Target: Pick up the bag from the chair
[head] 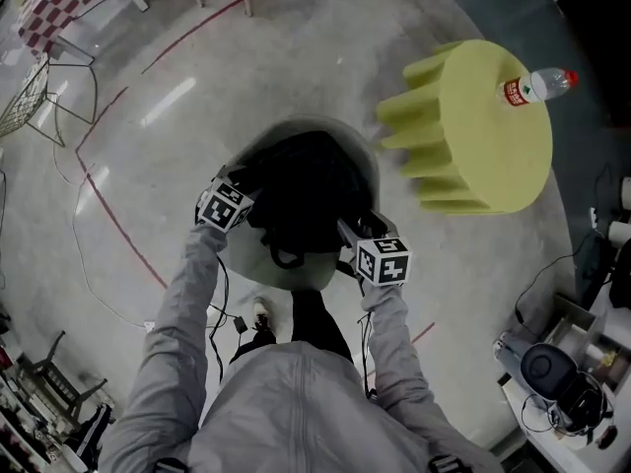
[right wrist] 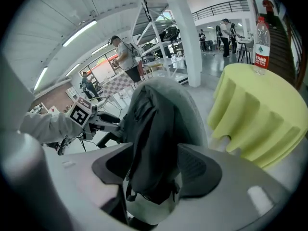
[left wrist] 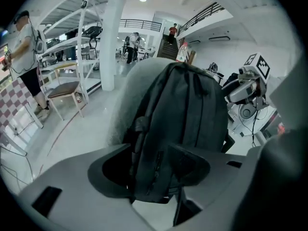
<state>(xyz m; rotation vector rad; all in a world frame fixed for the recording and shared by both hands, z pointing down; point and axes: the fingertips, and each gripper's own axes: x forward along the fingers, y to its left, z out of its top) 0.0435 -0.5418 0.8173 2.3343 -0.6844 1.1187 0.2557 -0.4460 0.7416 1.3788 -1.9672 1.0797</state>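
Observation:
A black backpack (head: 306, 200) rests upright in a grey shell chair (head: 258, 256), leaning on its backrest. My left gripper (head: 251, 193) is at the bag's left side and my right gripper (head: 345, 231) at its right side. In the left gripper view the bag (left wrist: 187, 109) fills the gap of the left gripper (left wrist: 151, 173), and both pads press into its lower fabric. In the right gripper view the bag (right wrist: 154, 129) is pinched the same way by the right gripper (right wrist: 155, 174), with strap loops hanging below. Behind it rises the chair back (right wrist: 190, 105).
A round table with a yellow-green cloth (head: 483, 126) stands right of the chair and carries a water bottle (head: 537, 85). A wire chair (head: 30, 92) is at the far left. Equipment and cables (head: 552, 372) crowd the lower right. People stand far off in the hall.

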